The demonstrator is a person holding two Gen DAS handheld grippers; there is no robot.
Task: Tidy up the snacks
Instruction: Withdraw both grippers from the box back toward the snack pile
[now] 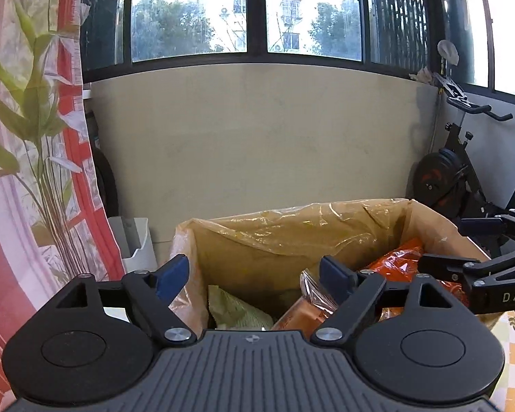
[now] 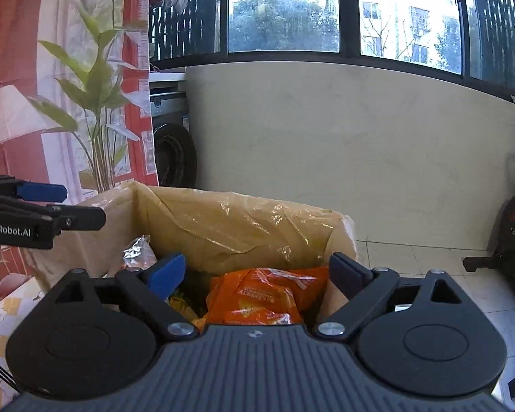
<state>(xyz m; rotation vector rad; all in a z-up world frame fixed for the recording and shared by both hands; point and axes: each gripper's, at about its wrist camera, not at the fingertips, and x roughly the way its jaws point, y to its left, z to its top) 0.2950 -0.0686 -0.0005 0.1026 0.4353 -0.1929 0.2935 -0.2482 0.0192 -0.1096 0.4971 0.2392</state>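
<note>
While both handheld grippers hover with jaws spread and holding nothing, the snacks sit inside a cardboard box lined with a crinkled yellow plastic bag (image 2: 243,219).

Left gripper (image 1: 254,276) hangs over the box's left half, above a pale green crumpled packet (image 1: 237,312) and a clear-wrapped orange packet (image 1: 305,309). Right gripper (image 2: 257,271) hangs over the right half, directly above a glossy orange snack bag (image 2: 267,295); a yellow item beside it is too hidden to identify. A bamboo-print red curtain (image 1: 34,171) hangs to the left. Judging by this, the step is choosing a packet to lift out or rearrange; the next move likely calls for lowering one gripper and closing on a bag's loose edge without snagging the liner.
</note>
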